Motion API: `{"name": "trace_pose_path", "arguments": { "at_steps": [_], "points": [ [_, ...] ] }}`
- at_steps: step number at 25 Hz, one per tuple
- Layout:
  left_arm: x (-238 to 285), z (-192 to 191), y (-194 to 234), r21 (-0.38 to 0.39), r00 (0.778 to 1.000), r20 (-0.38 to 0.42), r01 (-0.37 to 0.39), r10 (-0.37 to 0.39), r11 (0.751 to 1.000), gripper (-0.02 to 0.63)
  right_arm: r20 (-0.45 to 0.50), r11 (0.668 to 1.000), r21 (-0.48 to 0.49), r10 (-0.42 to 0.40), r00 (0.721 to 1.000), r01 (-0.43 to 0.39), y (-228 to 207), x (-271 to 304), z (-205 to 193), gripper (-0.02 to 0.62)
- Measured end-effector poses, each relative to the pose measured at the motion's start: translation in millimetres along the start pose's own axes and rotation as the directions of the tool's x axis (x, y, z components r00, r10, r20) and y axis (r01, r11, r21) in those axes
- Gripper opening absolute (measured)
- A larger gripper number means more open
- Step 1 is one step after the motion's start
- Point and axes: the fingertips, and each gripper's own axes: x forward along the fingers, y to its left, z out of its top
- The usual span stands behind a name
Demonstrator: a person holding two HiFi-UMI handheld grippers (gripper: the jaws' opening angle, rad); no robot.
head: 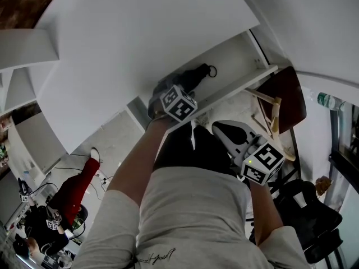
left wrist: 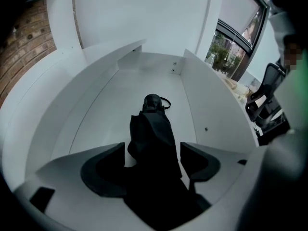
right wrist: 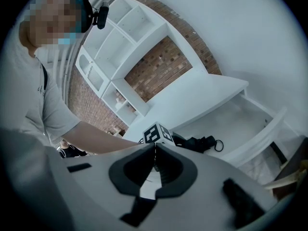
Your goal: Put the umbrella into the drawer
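Observation:
The black folded umbrella [head: 196,74] lies on the floor of the open white drawer [head: 238,52], its strap loop toward the drawer's far end. My left gripper [head: 173,87] points steeply down into the drawer over the umbrella's near end. In the left gripper view the umbrella [left wrist: 153,124] runs between the jaws of the left gripper [left wrist: 153,147], which stand wide open with a sliver of white drawer [left wrist: 106,109] showing beside the left jaw. My right gripper [head: 224,129] hangs in front of the drawer, shut and empty. The right gripper [right wrist: 155,150] sees the umbrella [right wrist: 197,142] in the drawer [right wrist: 252,112].
A wooden chair with a dark seat [head: 285,97] stands right of the drawer, a black office chair [head: 311,214] nearer me. White shelves [right wrist: 120,47] on a brick wall stand behind. A person in red [head: 76,189] is low at the left.

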Motion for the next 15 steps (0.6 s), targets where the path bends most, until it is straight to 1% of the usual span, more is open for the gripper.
{"name": "trace_pose_path", "arguments": {
  "at_steps": [15],
  "points": [
    [-44,6,-7,-0.027,0.994,0.096,-0.048,0.05,0.998,0.341,0.037,0.998,-0.046,-0.029,0.999,0.031,10,-15,7,0.028]
  ]
}}
